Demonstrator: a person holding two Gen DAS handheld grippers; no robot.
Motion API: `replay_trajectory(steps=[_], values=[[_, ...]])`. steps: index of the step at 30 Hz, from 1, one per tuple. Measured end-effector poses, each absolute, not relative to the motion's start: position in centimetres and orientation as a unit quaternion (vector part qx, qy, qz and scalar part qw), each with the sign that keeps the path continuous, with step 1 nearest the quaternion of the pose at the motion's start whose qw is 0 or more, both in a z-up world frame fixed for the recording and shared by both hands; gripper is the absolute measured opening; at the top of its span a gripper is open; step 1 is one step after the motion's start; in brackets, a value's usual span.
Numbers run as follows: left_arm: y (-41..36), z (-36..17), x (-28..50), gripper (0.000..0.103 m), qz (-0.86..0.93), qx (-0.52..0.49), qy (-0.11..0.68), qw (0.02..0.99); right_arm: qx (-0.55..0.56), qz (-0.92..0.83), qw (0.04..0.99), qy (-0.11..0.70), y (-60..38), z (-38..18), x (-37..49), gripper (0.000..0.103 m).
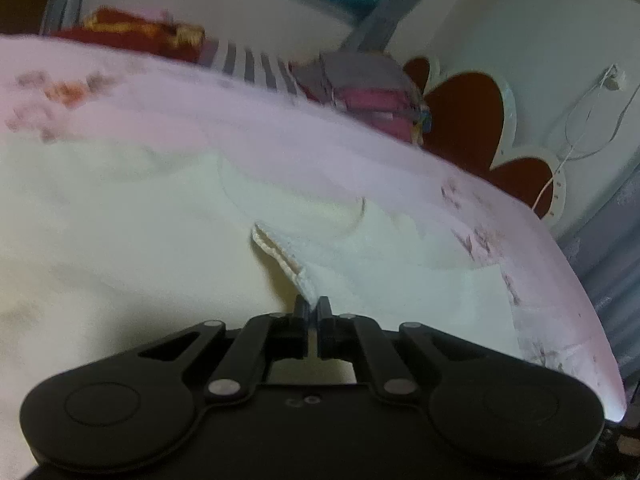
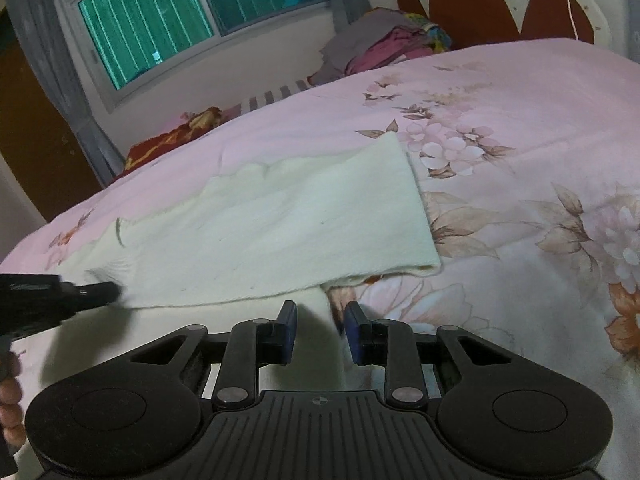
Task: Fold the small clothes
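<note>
In the left wrist view, the left claw (image 1: 313, 307) is seen closed tight, with a hemmed edge of the cream garment (image 1: 168, 240) pinched between its pads. The hem (image 1: 280, 256) rises out of the tips and runs away from the claw, up and slightly to the left, so the held edge lies dead ahead along the line of the fingers. The rest of the cloth is spread ahead and to the left over the pink floral bedcover (image 1: 400, 168). A curved seam, perhaps a neckline, is made out just beyond the hem, though blur makes it uncertain.

In the right wrist view, the right claw (image 2: 321, 330) is shown partly open, its blue pads (image 2: 289, 330) apart with nothing pressed between them; pale cloth lies under the gap, and whether it is touched cannot be told. The garment (image 2: 280, 232) is seen as a long folded band on the bedcover (image 2: 520, 128), its long axis running from lower left to upper right, one short end (image 2: 416, 208) lying ahead and to the right. The near long edge passes just ahead of the right claw's tips. The left claw (image 2: 96, 292) is seen at the far left, on the band's lower-left end.

The coming move is judged to turn on this: the left end is already held, while the near edge by the free end is closest to the right claw.
</note>
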State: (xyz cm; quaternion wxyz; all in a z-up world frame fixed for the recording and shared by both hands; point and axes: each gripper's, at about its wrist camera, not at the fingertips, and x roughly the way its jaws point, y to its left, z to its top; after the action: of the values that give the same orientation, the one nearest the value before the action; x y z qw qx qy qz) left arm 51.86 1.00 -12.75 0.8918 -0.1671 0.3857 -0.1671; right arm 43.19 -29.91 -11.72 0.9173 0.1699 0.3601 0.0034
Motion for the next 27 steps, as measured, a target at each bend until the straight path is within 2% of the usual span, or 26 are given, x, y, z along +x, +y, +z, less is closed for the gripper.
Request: replay_trajectory(steps=[5, 12, 27], values=[[5.1, -11.1, 50.8, 0.003, -0.142, -0.178, 0.360, 0.905, 0.164, 0.005, 0.917, 0.362, -29.5, -11.7, 43.7, 0.028], [8.5, -11.5, 49.5, 0.003, -0.113, -0.177, 0.363, 0.908, 0.143, -0.004, 0.922, 0.360, -28.8, -11.8, 44.1, 0.027], [11.1, -13.7, 49.3, 0.003, -0.091, -0.181, 0.375, 0.905, 0.108, -0.020, 0.926, 0.360, -28.2, -11.8, 43.9, 0.017]])
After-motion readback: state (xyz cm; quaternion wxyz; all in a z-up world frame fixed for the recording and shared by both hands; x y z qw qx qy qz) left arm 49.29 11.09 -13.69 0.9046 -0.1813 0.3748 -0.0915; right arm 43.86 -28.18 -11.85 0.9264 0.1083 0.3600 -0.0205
